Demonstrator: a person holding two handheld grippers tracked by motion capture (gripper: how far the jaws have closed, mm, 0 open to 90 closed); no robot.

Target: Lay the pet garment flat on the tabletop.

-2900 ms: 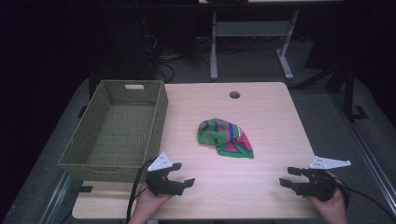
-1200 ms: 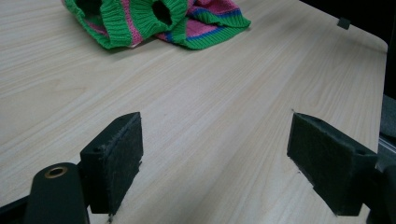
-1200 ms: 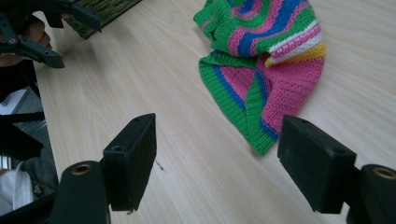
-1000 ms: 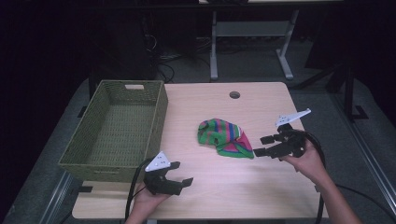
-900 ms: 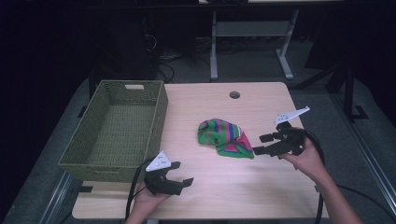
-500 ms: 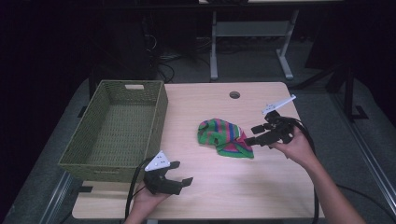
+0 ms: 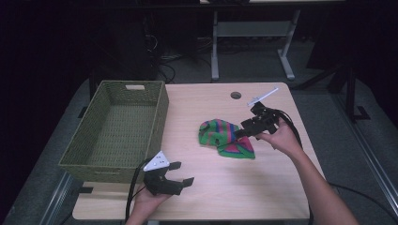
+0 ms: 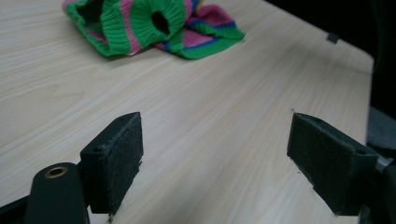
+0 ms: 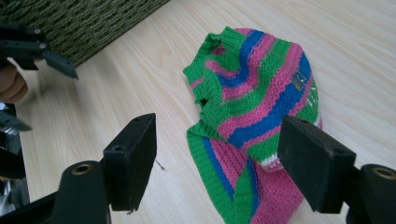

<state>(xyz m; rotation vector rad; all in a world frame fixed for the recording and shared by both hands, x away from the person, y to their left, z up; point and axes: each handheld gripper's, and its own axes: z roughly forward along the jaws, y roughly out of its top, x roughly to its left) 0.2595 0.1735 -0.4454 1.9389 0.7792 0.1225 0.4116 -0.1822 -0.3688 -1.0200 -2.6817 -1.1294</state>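
A small knitted sweater (image 7: 225, 138) with green, pink and blue stripes lies crumpled on the middle of the wooden table (image 7: 263, 187). My right gripper (image 7: 238, 132) hovers over its right edge, open, jaws spread wide above the knit (image 9: 252, 107). My left gripper (image 7: 184, 174) rests low near the table's front edge, open with nothing between its jaws. Ahead of my left gripper (image 8: 215, 154), the sweater (image 8: 149, 23) lies farther off.
A green woven basket (image 7: 117, 129) stands on the left part of the table, and its wall (image 9: 84, 23) is beyond the sweater in the right gripper view. A round cable hole (image 7: 235, 95) sits near the far edge.
My right gripper has travelled from the table's front right corner up and left until it hangs over the sweater's right edge. My left gripper has stayed in place.
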